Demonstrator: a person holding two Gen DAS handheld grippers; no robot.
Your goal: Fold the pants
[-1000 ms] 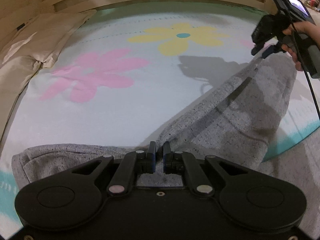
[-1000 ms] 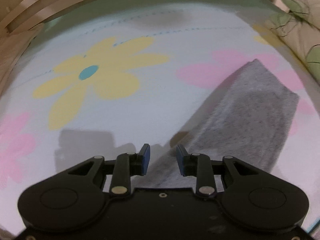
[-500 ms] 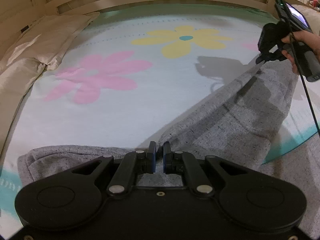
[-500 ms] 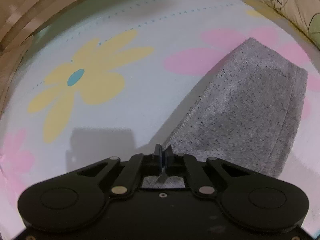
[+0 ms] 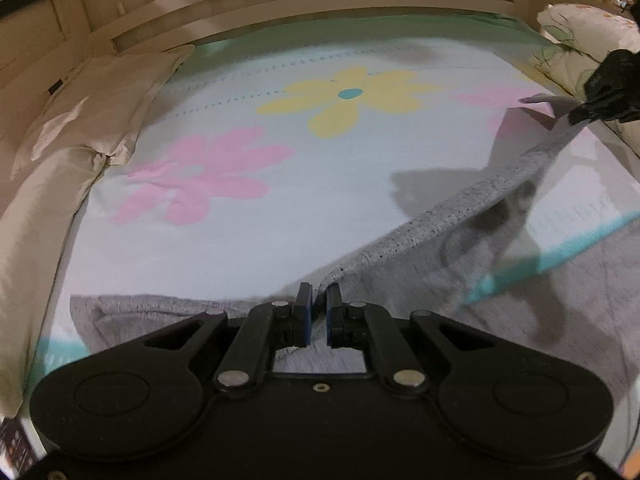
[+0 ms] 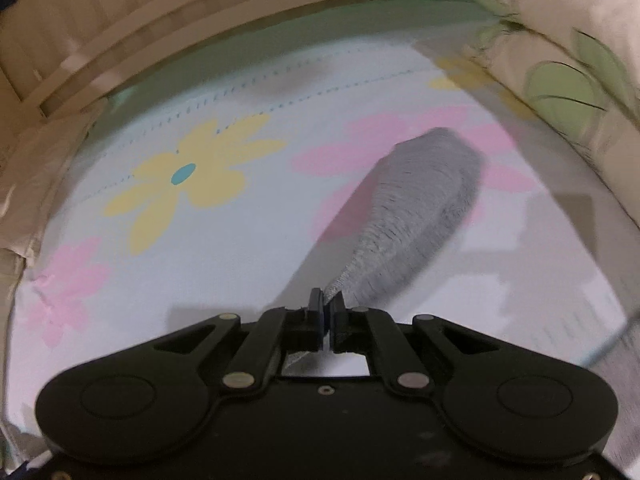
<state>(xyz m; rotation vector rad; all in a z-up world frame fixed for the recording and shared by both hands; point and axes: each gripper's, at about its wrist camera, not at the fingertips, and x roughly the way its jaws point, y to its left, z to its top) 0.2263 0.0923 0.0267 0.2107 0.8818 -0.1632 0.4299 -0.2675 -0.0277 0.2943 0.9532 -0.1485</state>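
Grey knit pants (image 5: 448, 224) lie on a flowered bedspread (image 5: 240, 216). My left gripper (image 5: 318, 312) is shut on the pants' edge near the crotch, low over the bed. The fabric stretches up and to the right toward my right gripper (image 5: 576, 114), seen dark at the far right. In the right wrist view my right gripper (image 6: 328, 308) is shut on the pants leg (image 6: 420, 208), which hangs lifted off the bed with its end drooping forward. The picture is motion-blurred.
A beige pillow (image 5: 88, 120) lies along the left side. A leaf-patterned pillow (image 6: 560, 64) lies at the right. A wooden headboard (image 5: 320, 4) runs across the back. A teal stripe (image 5: 560, 256) marks the bedspread's near right edge.
My right gripper closed on the pants leg and lifted it up and to the right. The leg has risen off the bed. My left gripper stayed shut on the pants.
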